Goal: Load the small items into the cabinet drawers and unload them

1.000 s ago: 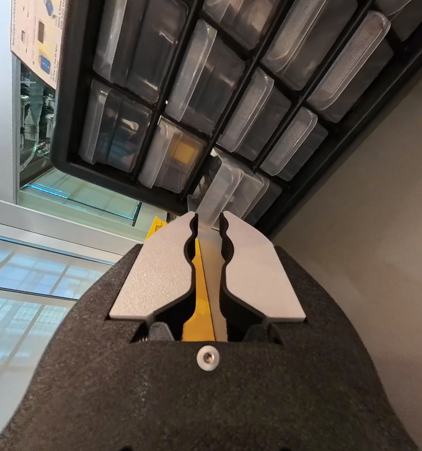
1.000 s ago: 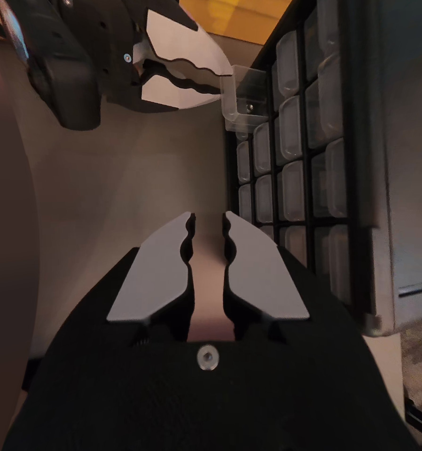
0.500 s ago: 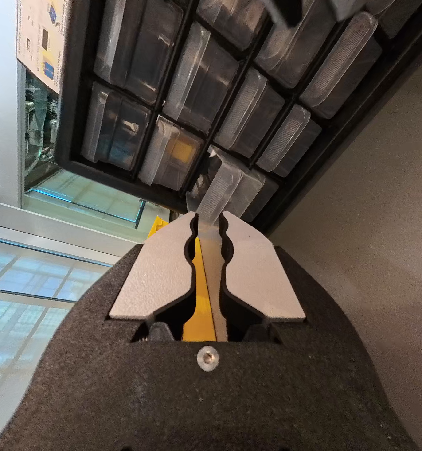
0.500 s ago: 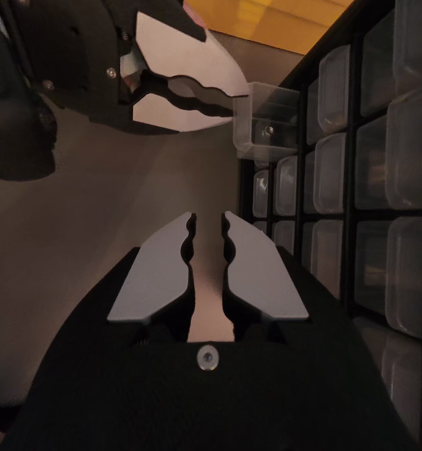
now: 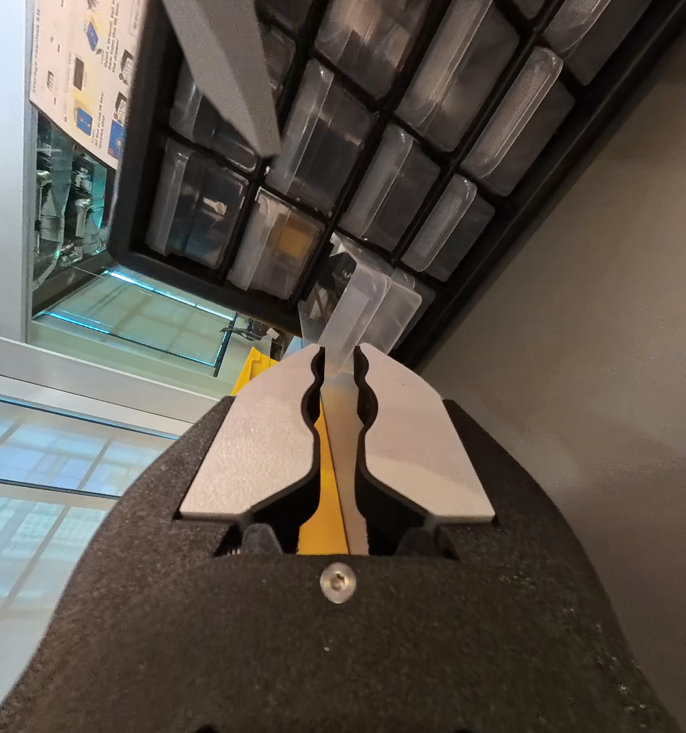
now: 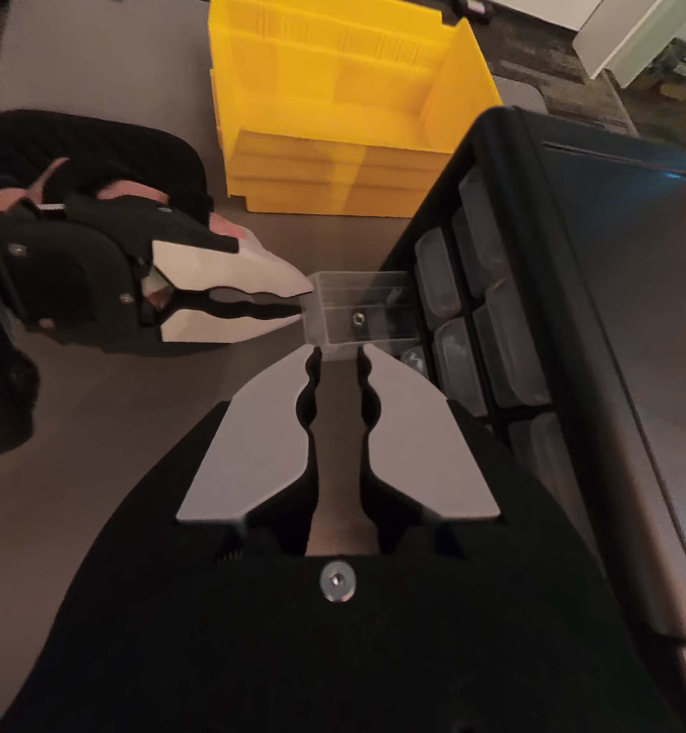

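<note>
Clear plastic is what your left claw (image 5: 337,351) has pinched — the front tab of a small drawer (image 6: 359,309) in the black cabinet (image 6: 571,246), and that drawer stands pulled well out of its slot. Nearest the lens in the right wrist view, your right claw (image 6: 339,351) hangs just over the drawer's near wall, its fingers a narrow gap apart and nothing between them. Look inside the drawer: one small metal nut (image 6: 358,318) lies on the floor of it. So you're on the unloading half, by my read, with the drawer held steady for the pick. Next move — tip the right claw down into that narrow tray and close on the nut without knocking the walls. Beyond, on the table (image 6: 95,396), the yellow bin (image 6: 333,119) waits near the cabinet's end, a likely place for the drop.
</note>
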